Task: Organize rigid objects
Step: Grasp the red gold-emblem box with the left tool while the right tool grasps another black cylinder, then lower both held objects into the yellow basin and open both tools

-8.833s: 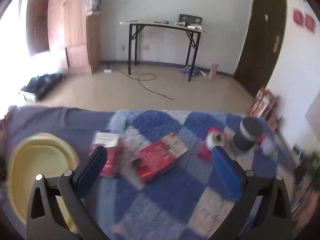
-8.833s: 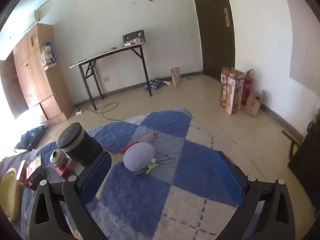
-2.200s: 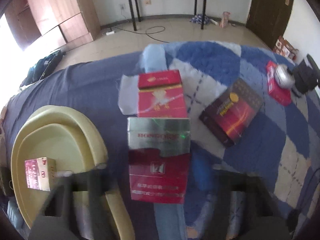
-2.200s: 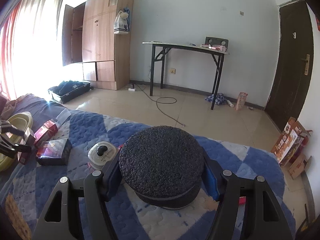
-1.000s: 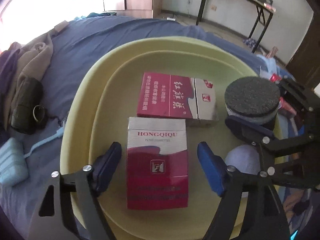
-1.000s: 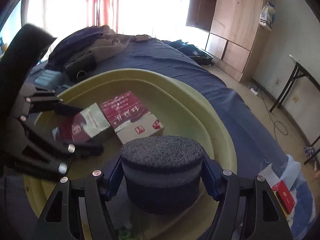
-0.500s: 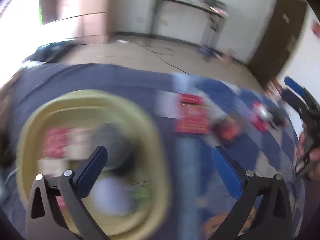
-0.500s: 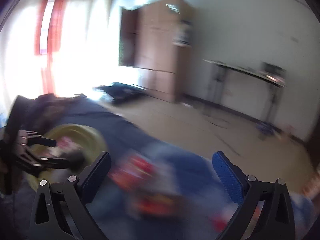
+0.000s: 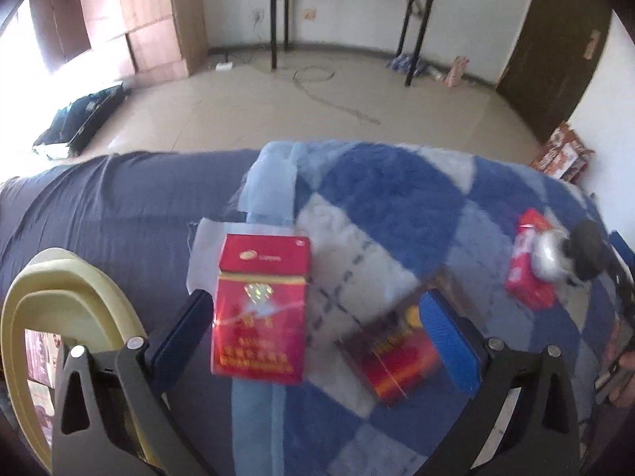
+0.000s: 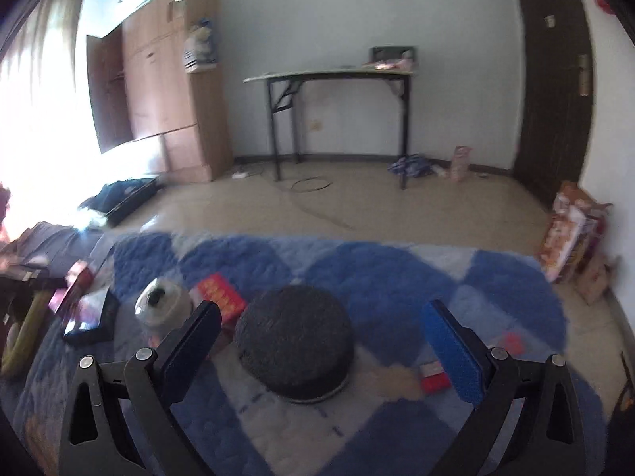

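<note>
Now both tools are reaching for fresh picks. The left gripper [image 9: 315, 331], jaws wide and empty, hangs over the flat red cardboard box [image 9: 261, 309] just beside the pale yellow plastic basin [image 9: 79, 289]. The right gripper [image 10: 325, 343], equally open, frames the dark round foam-topped canister [image 10: 295, 341], well away from that basin. Each next needs lowering and closing. A second ago both were at the basin, setting items in.

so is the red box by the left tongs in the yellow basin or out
Out. The red box lies flat on the blue quilt, beside the yellow basin, between the open left tongs.
</note>
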A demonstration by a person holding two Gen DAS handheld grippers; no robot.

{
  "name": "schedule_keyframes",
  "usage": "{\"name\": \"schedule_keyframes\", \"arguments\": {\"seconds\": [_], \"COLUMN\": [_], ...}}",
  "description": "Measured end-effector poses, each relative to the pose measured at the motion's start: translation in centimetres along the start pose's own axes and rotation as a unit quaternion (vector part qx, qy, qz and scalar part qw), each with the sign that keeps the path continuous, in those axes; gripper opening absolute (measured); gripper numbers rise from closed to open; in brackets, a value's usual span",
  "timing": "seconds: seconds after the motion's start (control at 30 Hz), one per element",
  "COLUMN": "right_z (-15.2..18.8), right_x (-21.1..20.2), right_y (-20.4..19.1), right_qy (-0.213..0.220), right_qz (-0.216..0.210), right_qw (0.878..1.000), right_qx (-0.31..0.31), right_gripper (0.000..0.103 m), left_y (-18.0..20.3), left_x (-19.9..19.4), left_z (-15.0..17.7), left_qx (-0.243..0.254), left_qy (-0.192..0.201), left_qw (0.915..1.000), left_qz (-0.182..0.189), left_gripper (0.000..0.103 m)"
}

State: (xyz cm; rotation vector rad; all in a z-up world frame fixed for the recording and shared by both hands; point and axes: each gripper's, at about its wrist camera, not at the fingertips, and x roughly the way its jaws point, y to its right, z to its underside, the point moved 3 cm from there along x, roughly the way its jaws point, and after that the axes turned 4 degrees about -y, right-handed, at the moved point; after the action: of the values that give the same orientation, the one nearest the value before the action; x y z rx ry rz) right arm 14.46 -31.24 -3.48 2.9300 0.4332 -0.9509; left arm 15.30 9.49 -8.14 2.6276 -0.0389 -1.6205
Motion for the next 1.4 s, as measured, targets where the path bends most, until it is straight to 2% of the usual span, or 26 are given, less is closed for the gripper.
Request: {"name": "schedule_keyframes", "arguments": {"seconds": [0.17,0.27,0.33,0.37,0.4,0.43,0.47,0.5,0.6,0.7,0.77,0.8,0.87,0.93,1.0,1.03,1.13,1.2,1.3,1.4], "right_z": [0.9,0.4,0.2,0.1,0.2,0.3,0.3,0.3,-0.2,-0.8,-1.5,-2.2,-2.9,-3.5,-3.7,-3.6,-2.1,0.0,2.9,4.3], "right_x": [2.4,3.0,3.0,3.4,3.9,4.4,4.7,4.7,2.4,-1.0,-3.3,-4.7,-6.0,-6.9,-6.5,-6.3,-5.3,-4.4,-2.3,-0.3], "right_y": [-1.0,-0.5,-0.3,-0.3,-0.4,-0.5,-0.6,-0.6,0.4,0.3,-1.0,-2.7,-5.6,-10.2,-16.4,-18.4,-27.0,-33.1,-39.4,-43.3], "right_qy": [-0.034,-0.03,-0.031,-0.038,-0.049,-0.058,-0.059,-0.055,-0.007,0.044,0.064,0.071,0.075,0.073,0.044,0.035,-0.002,-0.04,-0.086,-0.1], "right_qz": [0.004,0.011,0.004,0.004,0.003,0.004,0.008,0.009,0.017,0.021,-0.002,-0.029,-0.067,-0.123,-0.198,-0.219,-0.274,-0.314,-0.321,-0.308], "right_qw": [0.999,0.999,0.999,0.999,0.999,0.998,0.998,0.998,1.0,0.999,0.997,0.996,0.992,0.983,0.966,0.959,0.93,0.903,0.878,0.873], "right_qx": [-0.031,-0.022,-0.016,-0.017,-0.02,-0.024,-0.026,-0.027,-0.005,-0.016,-0.033,-0.049,-0.077,-0.116,-0.161,-0.174,-0.246,-0.291,-0.344,-0.366], "right_gripper": [0.103,0.101,0.083,0.078,0.068,0.068,0.068,0.067,0.067,0.067,0.067,0.067,0.067,0.067,0.067,0.067,0.067,0.067,0.067,0.067], "left_y": [-2.0,-2.3,-2.4,-2.4,-2.5,-2.6,-2.7,-2.6,-2.7,-3.4,-4.4,-5.4,-7.6,-10.7,-14.1,-15.9,-20.5,-22.6,-25.0,-26.4], "left_x": [2.5,3.9,4.2,4.4,4.5,4.3,3.8,3.6,2.1,-1.4,-4.4,-6.4,-9.3,-11.2,-12.4,-12.9,-13.1,-12.6,-11.4,-9.7], "left_z": [-0.6,-0.8,-0.7,-0.6,-0.4,-0.2,-0.2,-0.2,0.1,1.3,2.5,3.5,5.1,6.9,8.9,9.8,12.6,13.6,13.7,12.2], "left_qx": [-0.03,-0.032,-0.025,-0.023,-0.027,-0.035,-0.034,-0.028,-0.021,-0.02,-0.021,-0.021,-0.023,-0.029,-0.047,-0.063,-0.098,-0.121,-0.147,-0.157], "left_qy": [-0.021,-0.029,-0.03,-0.033,-0.038,-0.037,-0.028,-0.025,-0.017,-0.003,0.01,0.018,0.025,0.023,0.019,0.02,0.018,0.016,0.022,0.019], "left_qw": [0.9993,0.999,0.9992,0.9992,0.9989,0.9986,0.9989,0.9991,0.9989,0.9975,0.9964,0.9962,0.9968,0.9983,0.9985,0.9978,0.9948,0.9923,0.9886,0.9871], "left_qz": [-0.001,0.005,-0.006,-0.004,0.007,0.017,0.016,0.018,0.037,0.068,0.082,0.083,0.073,0.044,0.018,0.007,-0.019,-0.02,-0.02,-0.024], "left_gripper": [0.103,0.103,0.102,0.097,0.085,0.082,0.071,0.061,0.06,0.06,0.059,0.059,0.059,0.06,0.06,0.06,0.059,0.06,0.06,0.06]}}
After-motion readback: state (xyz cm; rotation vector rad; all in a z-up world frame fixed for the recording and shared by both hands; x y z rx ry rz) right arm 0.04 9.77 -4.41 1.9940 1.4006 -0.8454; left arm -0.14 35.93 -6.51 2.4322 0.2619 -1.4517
